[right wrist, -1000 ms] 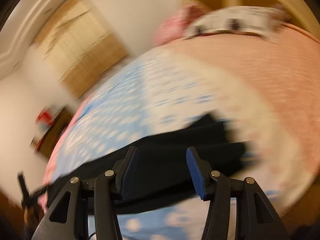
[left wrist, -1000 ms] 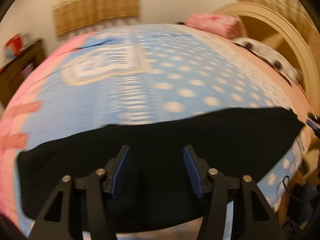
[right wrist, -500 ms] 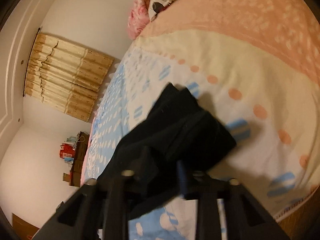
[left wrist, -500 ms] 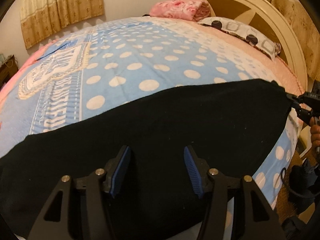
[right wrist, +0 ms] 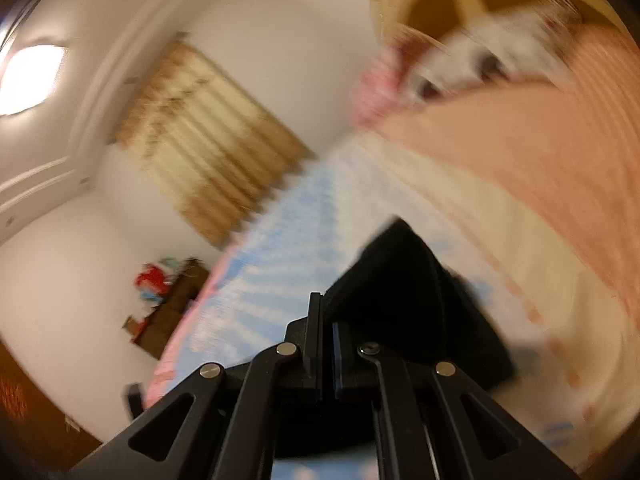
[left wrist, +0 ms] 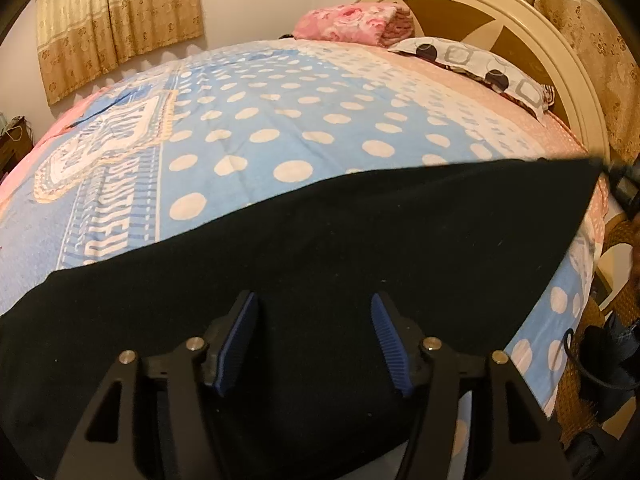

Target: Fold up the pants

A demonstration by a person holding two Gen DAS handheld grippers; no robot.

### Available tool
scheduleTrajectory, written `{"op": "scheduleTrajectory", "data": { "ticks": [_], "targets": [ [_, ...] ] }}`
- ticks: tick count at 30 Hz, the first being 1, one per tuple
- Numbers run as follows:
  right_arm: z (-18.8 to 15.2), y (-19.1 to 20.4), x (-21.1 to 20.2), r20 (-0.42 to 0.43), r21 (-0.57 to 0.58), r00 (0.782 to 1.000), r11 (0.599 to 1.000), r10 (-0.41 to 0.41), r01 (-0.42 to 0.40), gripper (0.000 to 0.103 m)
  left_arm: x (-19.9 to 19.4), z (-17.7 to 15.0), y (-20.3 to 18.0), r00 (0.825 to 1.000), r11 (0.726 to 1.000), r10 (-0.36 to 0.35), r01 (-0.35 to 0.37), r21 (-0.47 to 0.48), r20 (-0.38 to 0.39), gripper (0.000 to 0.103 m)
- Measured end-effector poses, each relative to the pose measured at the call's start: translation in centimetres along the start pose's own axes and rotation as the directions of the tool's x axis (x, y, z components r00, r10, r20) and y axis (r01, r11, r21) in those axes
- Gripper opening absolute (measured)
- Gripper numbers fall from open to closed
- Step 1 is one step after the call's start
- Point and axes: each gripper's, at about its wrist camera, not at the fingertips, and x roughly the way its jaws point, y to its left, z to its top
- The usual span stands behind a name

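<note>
The black pants [left wrist: 360, 248] lie stretched across the near edge of the bed as a wide dark band. My left gripper [left wrist: 314, 340] is open just above the cloth near its middle, with nothing between its blue pads. My right gripper [right wrist: 326, 344] is shut on the right end of the pants [right wrist: 404, 280] and holds it lifted off the bed; that view is blurred. In the left wrist view the right gripper [left wrist: 624, 182] shows at the far right, pinching the cloth's raised corner.
The bed [left wrist: 280, 120] has a blue polka-dot blanket with a pink border. A pink folded blanket [left wrist: 356, 24] and a patterned pillow [left wrist: 480, 68] lie by the cream headboard [left wrist: 532, 28]. Curtains [left wrist: 116, 16] hang behind. Dark items and a cable [left wrist: 600, 356] sit on the floor at right.
My right gripper closed on the right end of the pants and lifted it, swinging upward. My left gripper stayed open over the cloth and moved in a little closer.
</note>
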Motion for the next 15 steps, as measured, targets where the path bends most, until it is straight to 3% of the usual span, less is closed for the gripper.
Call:
{"op": "scheduleTrajectory", "data": {
  "ticks": [3,6,10,15],
  "targets": [
    [-2.9,-4.2,0.0,-0.064,0.083,0.997,0.996,-0.035,0.040,0.003,0.0,0.0,0.0,1.000,1.000,-0.004,0.004,-0.001,-0.005,0.063],
    [-3.9,-5.1,-0.4,-0.072,0.091,0.997,0.995,-0.038,0.044,0.003,0.1,0.0,0.0,1.000,1.000,-0.011,0.011,0.002,-0.002,0.066],
    [-0.8,-4.1,0.6,-0.056,0.075,0.998,0.996,-0.038,0.042,0.003,0.2,-0.1,-0.5,1.000,1.000,0.006,-0.006,0.024,0.005,0.070],
    [3.9,1.8,0.7,0.026,-0.086,0.997,0.993,0.077,-0.075,0.003,0.1,-0.2,-0.3,1.000,1.000,-0.002,0.002,0.008,0.003,0.070]
  ]
}}
